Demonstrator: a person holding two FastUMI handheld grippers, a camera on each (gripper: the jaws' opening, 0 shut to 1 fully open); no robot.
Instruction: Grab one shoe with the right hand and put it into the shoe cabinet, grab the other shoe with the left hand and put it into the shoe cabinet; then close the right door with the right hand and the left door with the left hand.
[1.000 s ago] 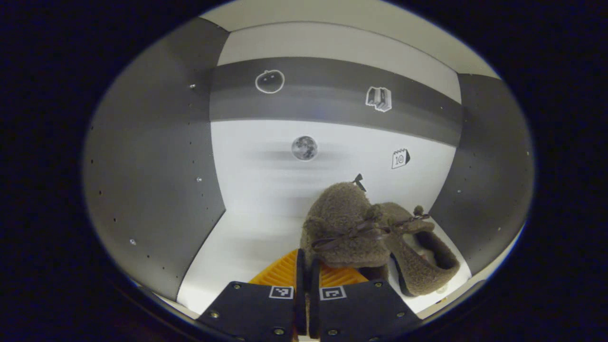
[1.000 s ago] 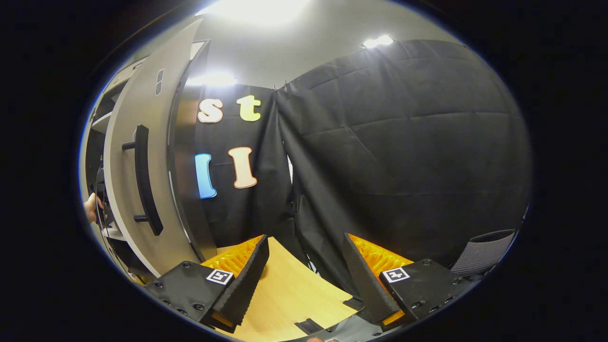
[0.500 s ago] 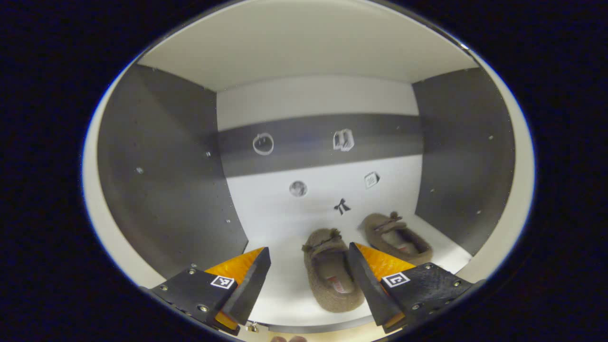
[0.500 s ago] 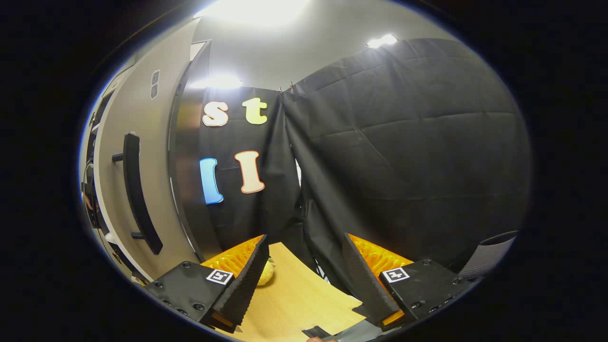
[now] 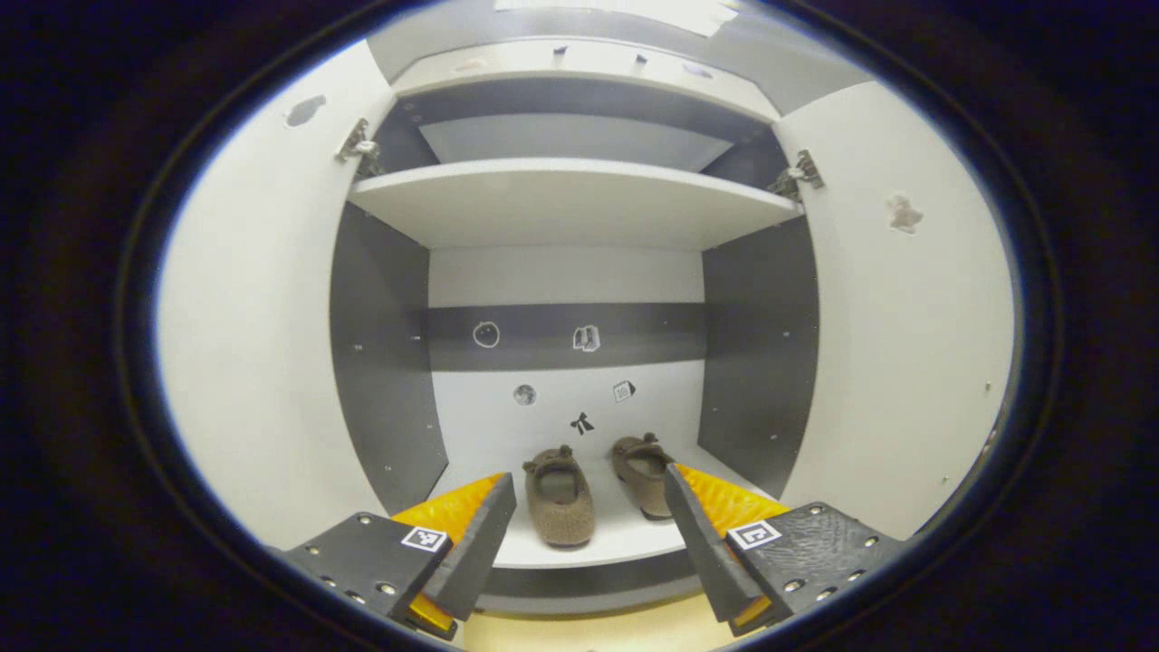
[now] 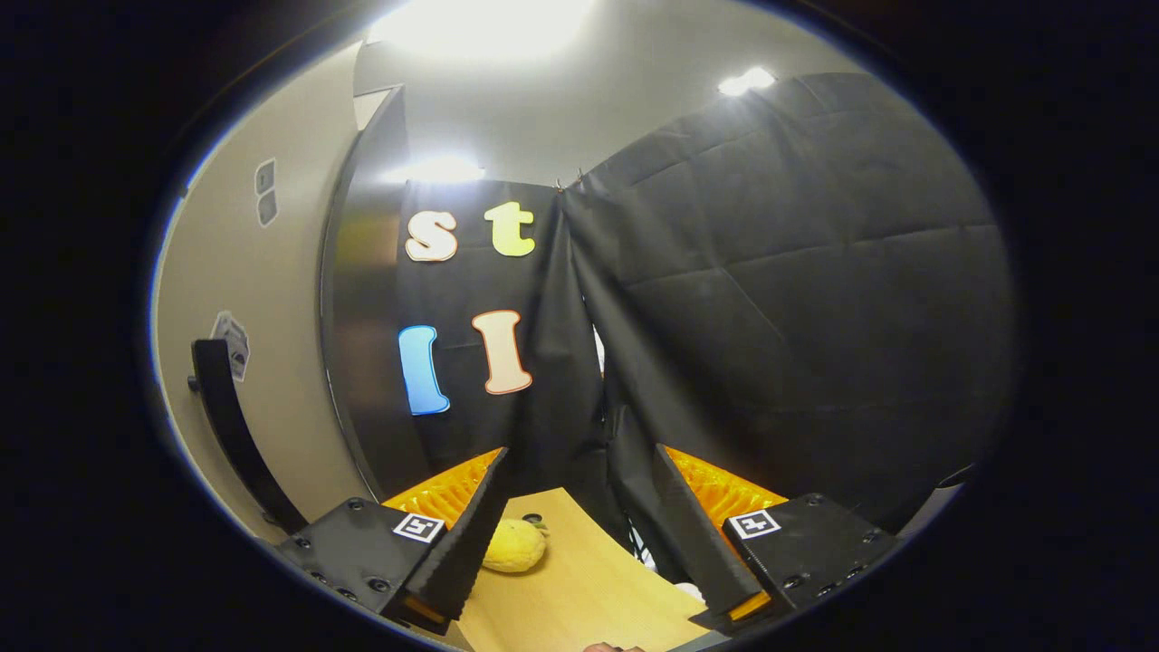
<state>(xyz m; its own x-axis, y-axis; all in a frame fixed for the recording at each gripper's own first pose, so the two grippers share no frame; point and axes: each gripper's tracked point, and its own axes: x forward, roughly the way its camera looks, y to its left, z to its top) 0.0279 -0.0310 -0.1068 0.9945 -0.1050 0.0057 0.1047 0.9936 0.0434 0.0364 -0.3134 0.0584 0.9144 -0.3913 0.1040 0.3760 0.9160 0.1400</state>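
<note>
Back from the shoe cabinet comes the left gripper: a second ago its fingers were pinched on a fuzzy shoe inside, and now it sits out in front with its fingers spread wide and nothing between them. In the left gripper view, both brown shoes rest on the bottom shelf of the cabinet. The left shoe lies near the front edge of that shelf, with its toe pointing to the cabinet's back wall. The right shoe lies just beside it, a bit deeper in, and one gripper finger hides part of it. Little stickers dot the back wall above the shoes. A higher shelf crosses the cabinet over them. Both doors stand wide open: the left door swings out on one side of the cabinet and the right door on the other. In the right gripper view, the right gripper has turned a little since before, and its fingers are spread apart with nothing in them. The outside of the right door shows off to the side, with its dark handle running down it. A wooden table lies under the gripper. A yellow fruit sits on that table, close beside one finger.
</note>
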